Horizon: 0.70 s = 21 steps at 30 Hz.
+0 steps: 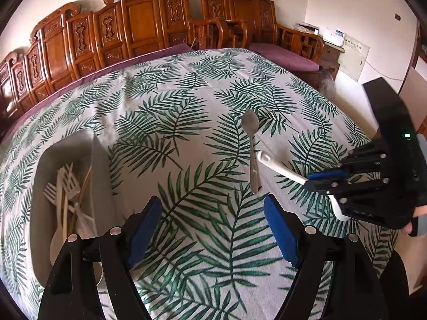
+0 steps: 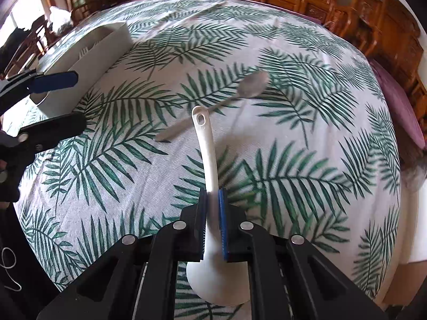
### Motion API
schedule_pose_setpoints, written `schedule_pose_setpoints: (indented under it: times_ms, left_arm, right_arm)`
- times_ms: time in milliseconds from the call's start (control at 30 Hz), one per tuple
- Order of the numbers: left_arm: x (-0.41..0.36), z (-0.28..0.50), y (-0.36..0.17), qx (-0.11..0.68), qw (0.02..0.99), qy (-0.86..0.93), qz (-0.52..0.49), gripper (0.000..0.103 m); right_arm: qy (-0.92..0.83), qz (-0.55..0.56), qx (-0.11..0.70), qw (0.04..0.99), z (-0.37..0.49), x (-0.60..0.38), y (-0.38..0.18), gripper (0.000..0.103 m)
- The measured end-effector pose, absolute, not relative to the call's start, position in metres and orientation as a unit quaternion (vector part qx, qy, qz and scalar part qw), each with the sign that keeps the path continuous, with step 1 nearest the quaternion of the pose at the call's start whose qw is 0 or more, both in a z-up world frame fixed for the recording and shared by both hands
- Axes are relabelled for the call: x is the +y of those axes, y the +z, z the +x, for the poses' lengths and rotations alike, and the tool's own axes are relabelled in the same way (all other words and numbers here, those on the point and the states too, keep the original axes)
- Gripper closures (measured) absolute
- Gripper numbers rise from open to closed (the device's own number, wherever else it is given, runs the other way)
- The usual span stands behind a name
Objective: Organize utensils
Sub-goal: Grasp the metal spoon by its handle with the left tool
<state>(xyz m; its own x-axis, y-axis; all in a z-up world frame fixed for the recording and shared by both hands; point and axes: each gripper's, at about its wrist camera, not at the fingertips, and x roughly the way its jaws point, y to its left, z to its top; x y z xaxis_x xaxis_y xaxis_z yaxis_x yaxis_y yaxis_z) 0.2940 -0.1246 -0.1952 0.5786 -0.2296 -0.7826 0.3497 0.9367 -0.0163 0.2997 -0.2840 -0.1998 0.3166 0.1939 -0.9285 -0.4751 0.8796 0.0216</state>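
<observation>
White plastic, smooth and glossy, made up the rice paddle (image 2: 206, 157): a long curved handle with a hanging hole at its tip and a rounded blade at the near end. The right gripper (image 2: 212, 213) was clamped on its neck with blue ribbed pads, holding it above the cloth. The left gripper (image 1: 213, 229) stood wide apart, holding nothing. A metal spoon (image 1: 252, 144) lay flat on the tablecloth (image 1: 186, 106), a woven white fabric printed with green fern leaves. Near the table's left side sat a pale rectangular organizer tray (image 1: 44, 213) holding pale forks and other utensils. Carved reddish wooden chairs (image 1: 138, 18) lined the wall behind.
</observation>
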Motion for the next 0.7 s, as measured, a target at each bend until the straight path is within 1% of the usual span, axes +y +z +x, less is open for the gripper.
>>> schedule_pose_setpoints:
  times_ms: [333, 700]
  left_arm:
    - [-0.148, 0.326, -0.209, 0.446, 0.876, -0.163, 0.082, 0.027]
    - [-0.195, 0.367, -0.225, 0.451, 0.868, -0.175, 0.112, 0.027]
  right_arm:
    - [0.183, -0.059, 0.523, 0.83, 0.304, -0.324, -0.186, 0.093]
    - [0.149, -0.017, 0.516, 0.844, 0.312, -0.365, -0.179, 0.093]
